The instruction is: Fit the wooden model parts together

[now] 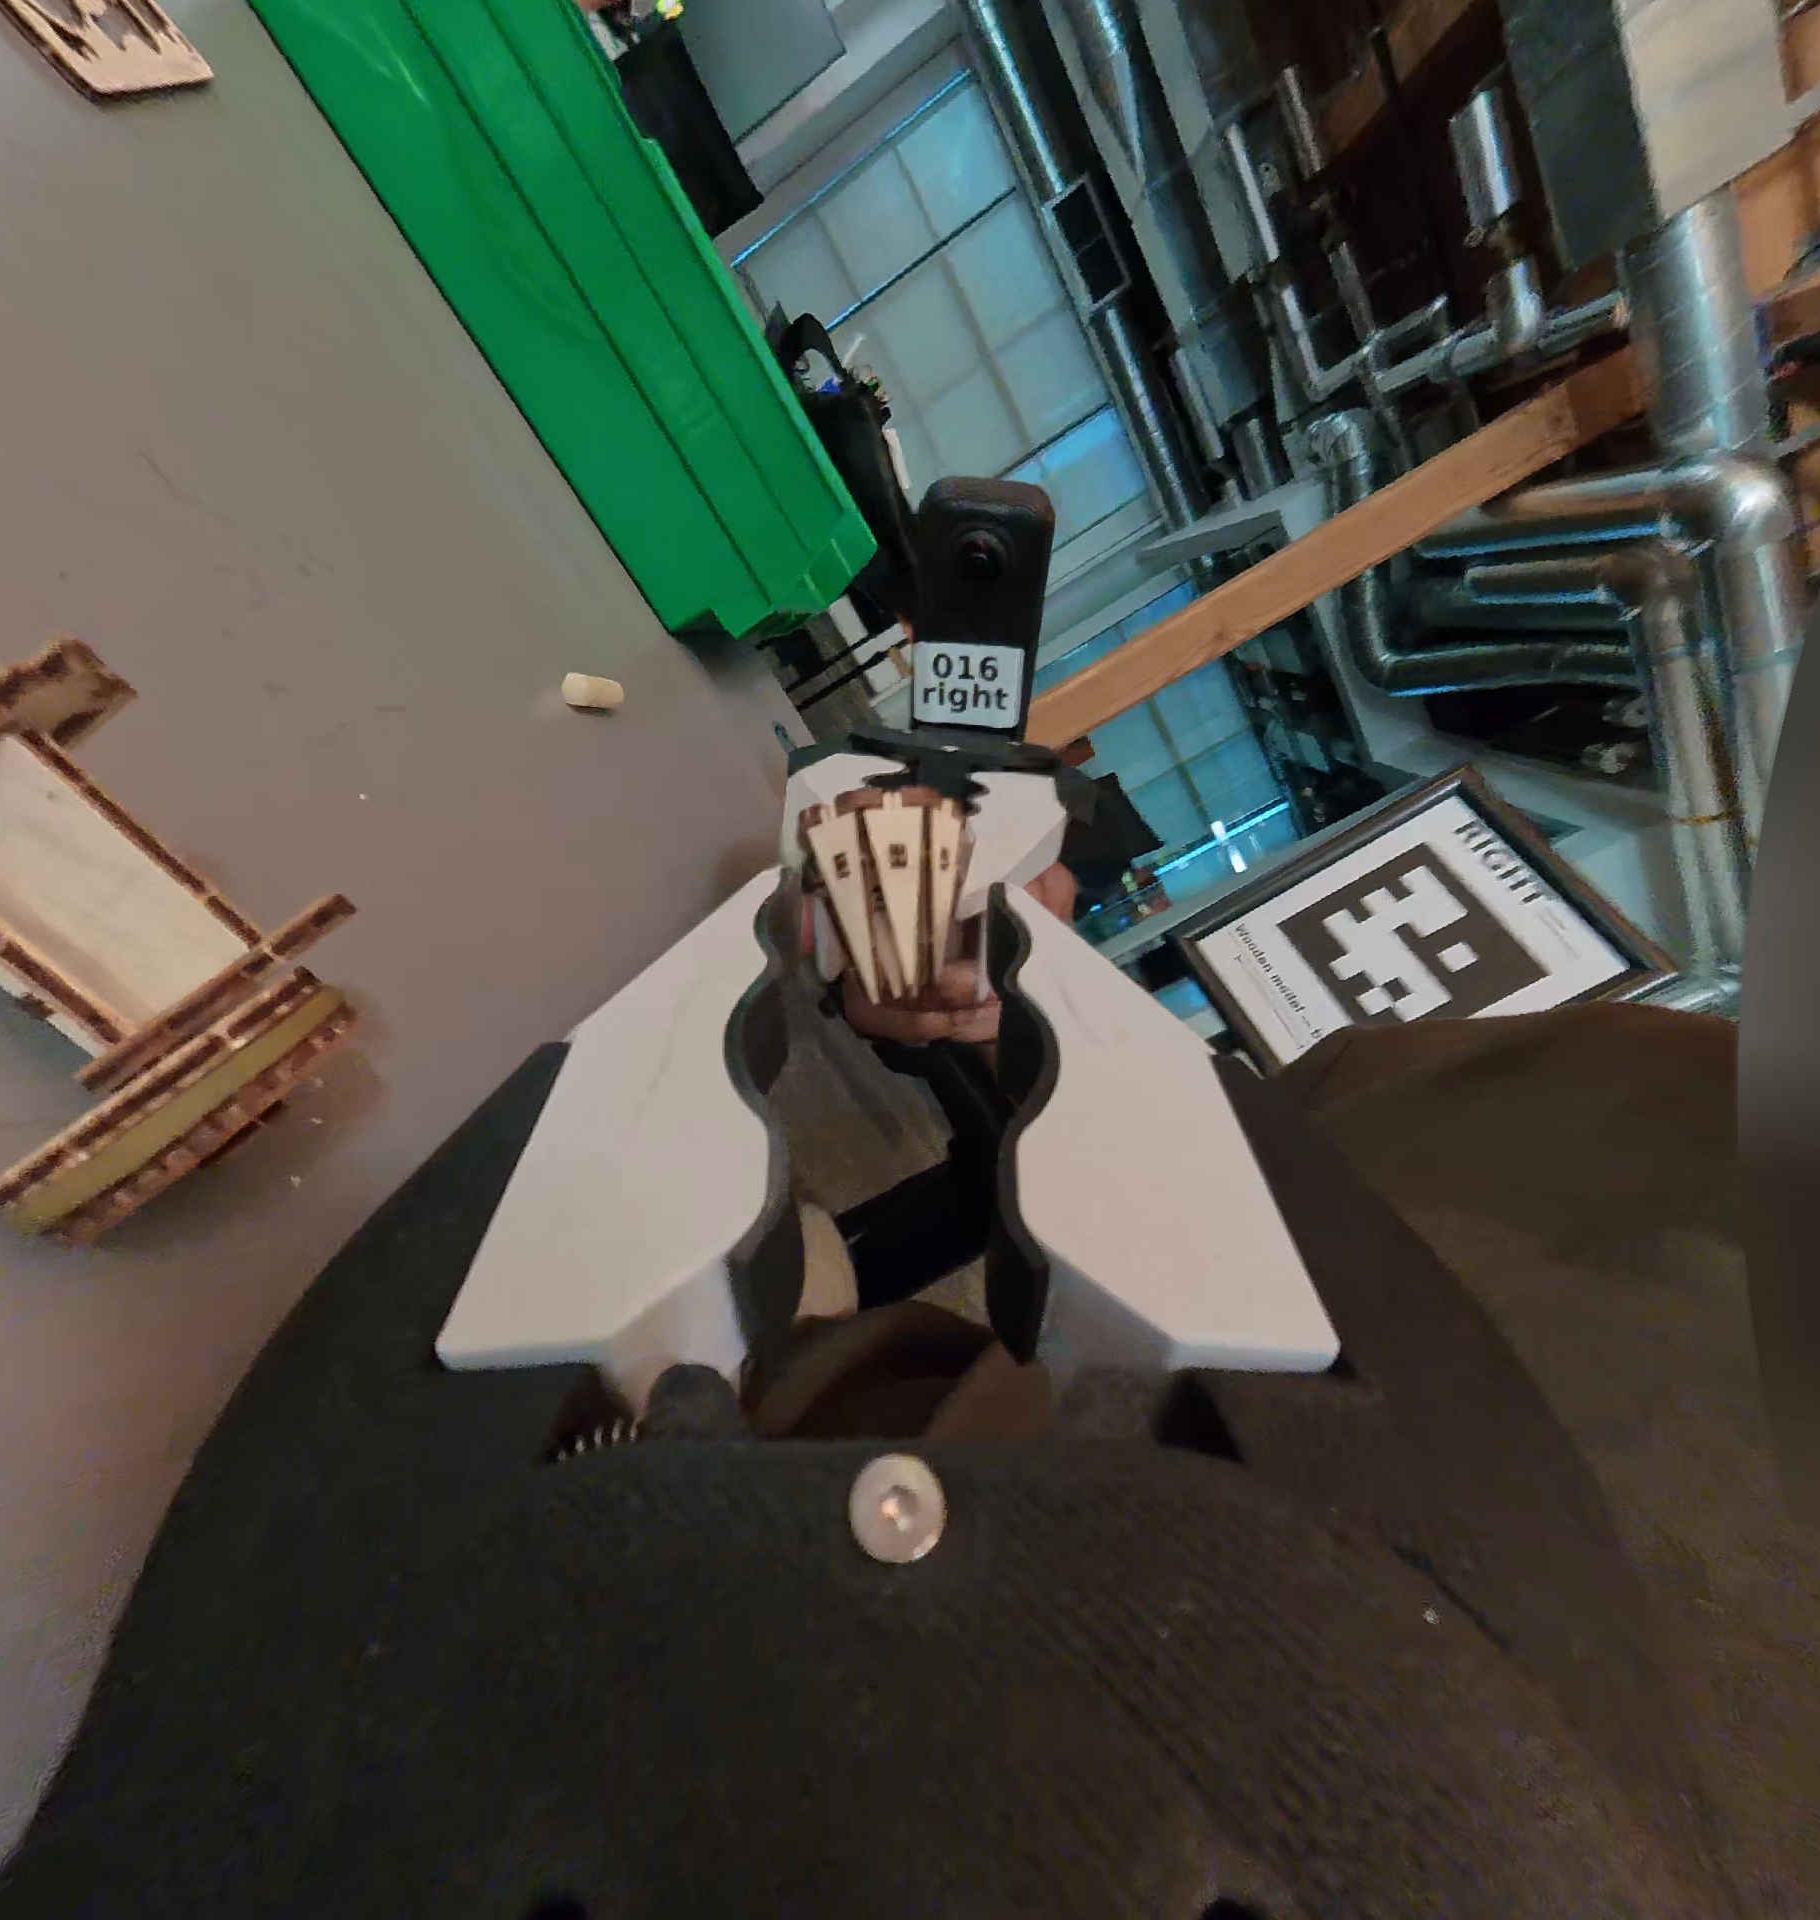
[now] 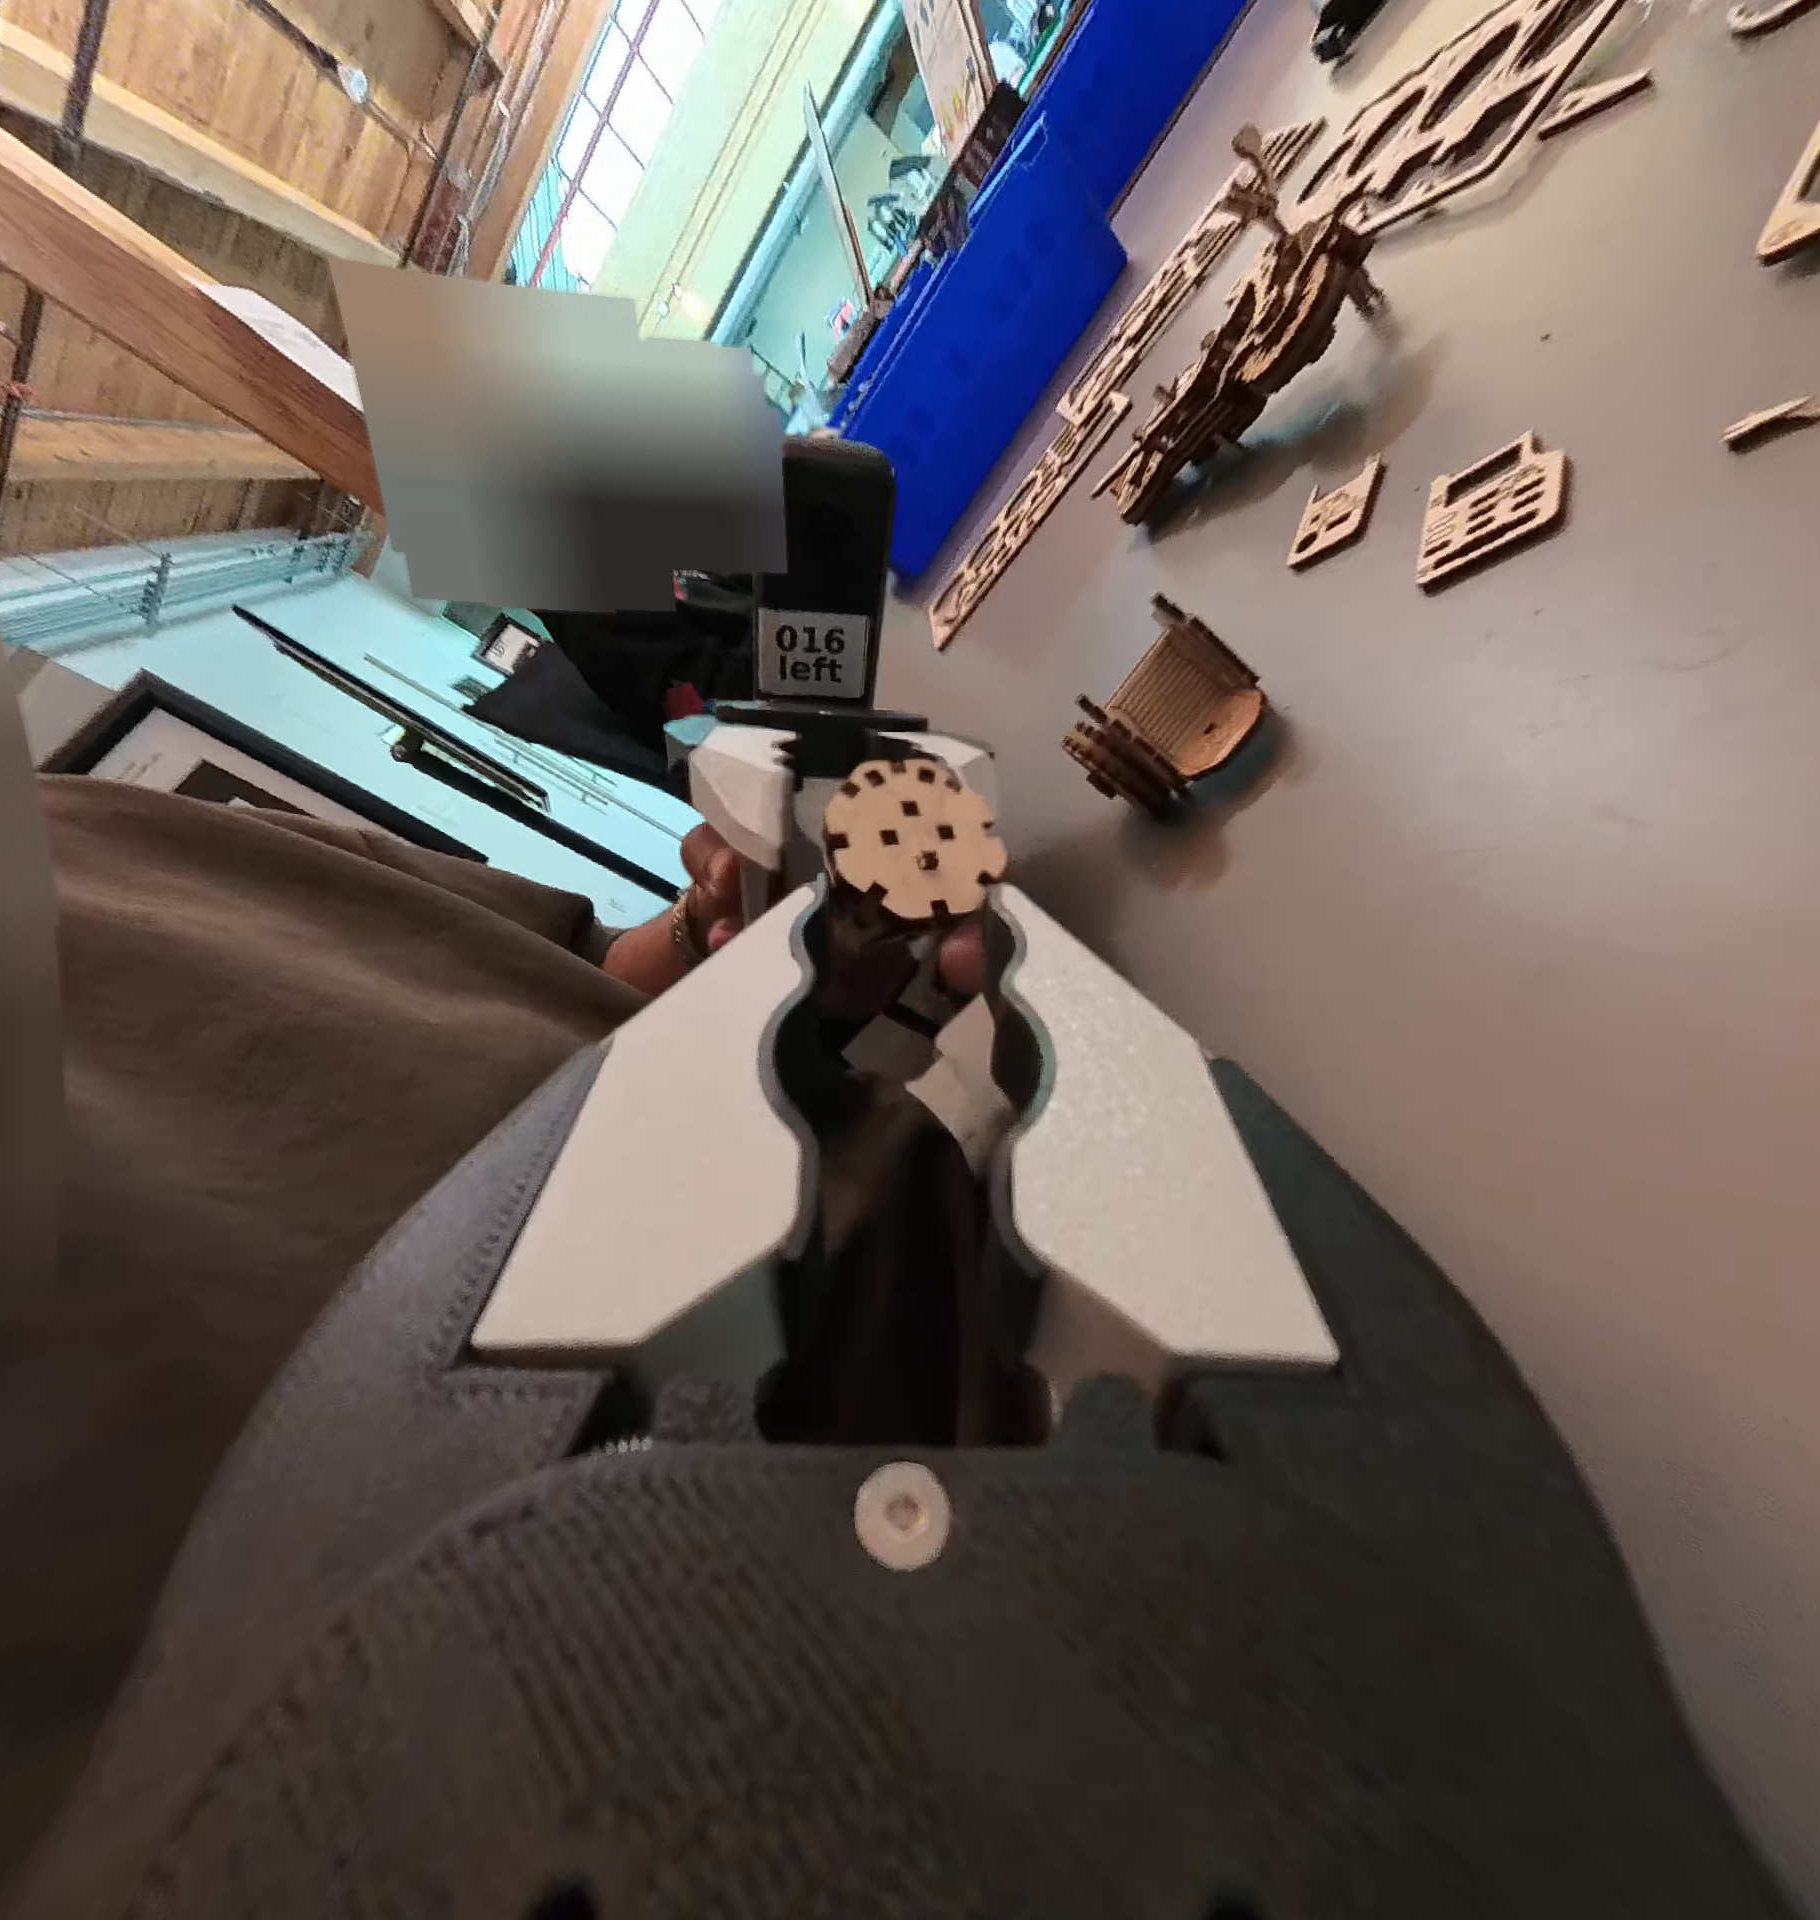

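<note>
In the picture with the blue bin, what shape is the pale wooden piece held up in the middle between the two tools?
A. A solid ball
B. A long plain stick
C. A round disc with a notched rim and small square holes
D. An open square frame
C: the wooden piece shows a flat round face with notches cut around its rim and small dark square holes across it.

Left wrist view: slatted wooden part (image 1: 890, 899) frame centre, between left gripper (image 1: 885, 935) fingertips; boxy assembly (image 1: 127, 935) at left on the surface (image 1: 314, 468). Right wrist view: toothed disc (image 2: 911, 840) centre; curved assembly (image 2: 1171, 717) right of it; loose pieces upper right.
</note>
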`<state>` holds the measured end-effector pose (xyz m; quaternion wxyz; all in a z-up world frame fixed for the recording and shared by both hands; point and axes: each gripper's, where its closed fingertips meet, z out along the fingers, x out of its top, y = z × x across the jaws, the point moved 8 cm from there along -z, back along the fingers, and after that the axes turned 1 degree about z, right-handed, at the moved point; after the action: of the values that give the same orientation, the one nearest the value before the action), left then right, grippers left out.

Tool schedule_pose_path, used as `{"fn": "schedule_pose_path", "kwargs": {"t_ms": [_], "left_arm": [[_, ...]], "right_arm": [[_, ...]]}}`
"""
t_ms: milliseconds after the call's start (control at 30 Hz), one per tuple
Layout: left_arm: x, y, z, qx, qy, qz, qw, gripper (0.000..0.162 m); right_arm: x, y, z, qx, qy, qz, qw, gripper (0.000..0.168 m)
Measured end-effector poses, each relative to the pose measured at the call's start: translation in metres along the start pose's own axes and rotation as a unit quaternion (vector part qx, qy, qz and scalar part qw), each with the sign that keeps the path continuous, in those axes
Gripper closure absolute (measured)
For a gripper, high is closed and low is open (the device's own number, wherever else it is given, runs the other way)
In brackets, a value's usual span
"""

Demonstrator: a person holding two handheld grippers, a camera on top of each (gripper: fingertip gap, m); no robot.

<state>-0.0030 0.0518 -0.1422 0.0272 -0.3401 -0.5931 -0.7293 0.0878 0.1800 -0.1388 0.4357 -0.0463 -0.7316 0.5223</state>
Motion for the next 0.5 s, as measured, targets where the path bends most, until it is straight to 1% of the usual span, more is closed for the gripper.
{"fn": "schedule_pose_path", "kwargs": {"t_ms": [67, 133, 167, 200, 333, 500], "left_arm": [[-0.0014, 0.0002, 0.0007, 0.016, -0.011, 0.026, 0.999, 0.130], [-0.0024, 0.0017, 0.0017, 0.018, -0.011, 0.038, 0.999, 0.134], [-0.0025, 0.0026, 0.0016, 0.015, -0.009, 0.038, 0.999, 0.138], [-0.0022, 0.0023, 0.0012, 0.014, -0.004, 0.035, 0.999, 0.138], [-0.0020, 0.0011, 0.0007, 0.009, -0.003, 0.024, 1.000, 0.138], [-0.0021, 0.0005, 0.0003, -0.002, -0.001, 0.011, 1.000, 0.139]], "right_arm": [[0.0013, -0.0008, -0.0001, 0.008, 0.012, 0.009, 1.000, 0.142], [0.0003, -0.0015, 0.0020, 0.011, 0.014, 0.012, 1.000, 0.141], [-0.0002, -0.0015, 0.0029, 0.009, 0.015, 0.011, 1.000, 0.141], [-0.0001, -0.0016, 0.0032, 0.010, 0.017, 0.011, 1.000, 0.141], [0.0004, -0.0031, 0.0032, 0.022, 0.019, 0.011, 1.000, 0.134], [0.0018, -0.0040, 0.0013, 0.014, 0.016, -0.006, 1.000, 0.137]]}}
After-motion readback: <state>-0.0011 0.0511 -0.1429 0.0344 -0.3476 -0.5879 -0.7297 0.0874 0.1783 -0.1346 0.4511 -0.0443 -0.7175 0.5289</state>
